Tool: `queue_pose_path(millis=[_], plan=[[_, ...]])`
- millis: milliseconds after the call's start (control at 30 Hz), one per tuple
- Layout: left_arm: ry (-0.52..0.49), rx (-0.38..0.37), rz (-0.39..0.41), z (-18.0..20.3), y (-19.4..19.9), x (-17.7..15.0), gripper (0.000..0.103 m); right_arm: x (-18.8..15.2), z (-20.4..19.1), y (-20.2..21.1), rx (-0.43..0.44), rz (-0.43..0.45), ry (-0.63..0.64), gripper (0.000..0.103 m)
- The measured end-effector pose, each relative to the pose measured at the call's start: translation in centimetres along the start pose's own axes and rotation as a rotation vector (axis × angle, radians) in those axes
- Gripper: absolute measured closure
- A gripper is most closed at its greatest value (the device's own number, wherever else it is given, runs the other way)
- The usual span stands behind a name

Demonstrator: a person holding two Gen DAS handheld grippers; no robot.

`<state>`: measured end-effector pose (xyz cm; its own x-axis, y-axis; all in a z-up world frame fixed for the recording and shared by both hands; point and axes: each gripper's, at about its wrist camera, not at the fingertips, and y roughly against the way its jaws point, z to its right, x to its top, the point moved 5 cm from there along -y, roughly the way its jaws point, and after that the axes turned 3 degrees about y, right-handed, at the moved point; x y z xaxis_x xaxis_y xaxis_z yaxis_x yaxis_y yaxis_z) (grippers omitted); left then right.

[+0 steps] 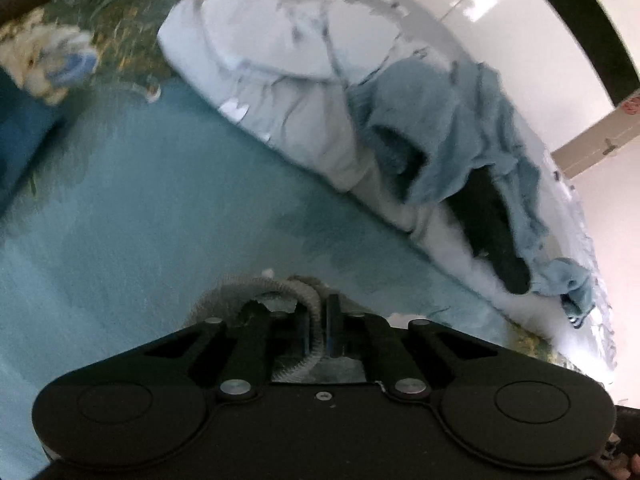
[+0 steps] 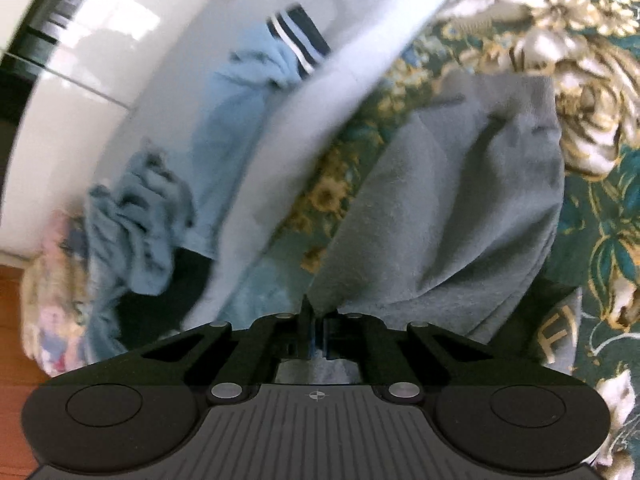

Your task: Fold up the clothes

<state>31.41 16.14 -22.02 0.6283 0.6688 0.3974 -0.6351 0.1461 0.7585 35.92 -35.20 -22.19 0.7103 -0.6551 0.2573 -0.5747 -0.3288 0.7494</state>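
Observation:
My left gripper point(image 1: 320, 320) is shut on the ribbed grey hem point(image 1: 280, 286) of a garment, held over a teal cloth point(image 1: 160, 200). My right gripper point(image 2: 318, 320) is shut on the edge of a grey sweatshirt point(image 2: 460, 200) that hangs forward over the floral bedspread point(image 2: 580, 80). A pile of other clothes lies beyond: a white garment point(image 1: 280, 60), a crumpled blue one point(image 1: 460, 120) and something black point(image 1: 492, 232). The same pile shows in the right wrist view, with the blue cloth point(image 2: 168, 184) and a white piece point(image 2: 320, 100).
A glossy white wall or cabinet point(image 1: 520, 32) stands behind the pile. A cardboard box point(image 1: 600, 140) sits at the right. A striped dark cuff point(image 2: 298, 42) lies in the pile. Wooden floor point(image 2: 12, 320) shows at the lower left of the right view.

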Motion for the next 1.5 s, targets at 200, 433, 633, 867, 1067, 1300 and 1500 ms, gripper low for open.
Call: queue_pose_path(millis=[200, 433, 633, 867, 1067, 1300, 1500], plan=[[-0.013, -0.206, 0.073, 2.4, 7.2, -0.6, 0.100, -0.5, 1.1, 7.2, 0.100, 0.106, -0.049, 0.101], [-0.097, -0.370, 0.060, 2.9, 15.6, -4.4, 0.100, -2.5, 5.1, 17.0, 0.119, 0.218, -0.088, 0.101], [-0.097, -0.257, -0.152, -1.4, 15.6, -12.3, 0.100, -7.4, 11.1, 19.8, -0.024, 0.178, -0.116, 0.101], [-0.126, -0.167, -0.324, -5.2, 15.8, -19.3, 0.100, -12.9, 17.8, 20.1, -0.162, 0.131, -0.221, 0.101], [-0.134, -0.070, -0.375, -8.1, 14.2, -21.4, 0.099, -15.6, 21.6, 20.4, -0.253, 0.100, -0.285, 0.101], [-0.250, -0.068, -0.404, -7.6, 15.4, -21.3, 0.094, -14.7, 19.7, 20.3, -0.253, 0.103, -0.197, 0.100], [-0.315, -0.107, -0.441, -7.1, 17.4, -19.9, 0.077, -11.0, 15.0, 19.2, -0.237, 0.105, -0.030, 0.082]])
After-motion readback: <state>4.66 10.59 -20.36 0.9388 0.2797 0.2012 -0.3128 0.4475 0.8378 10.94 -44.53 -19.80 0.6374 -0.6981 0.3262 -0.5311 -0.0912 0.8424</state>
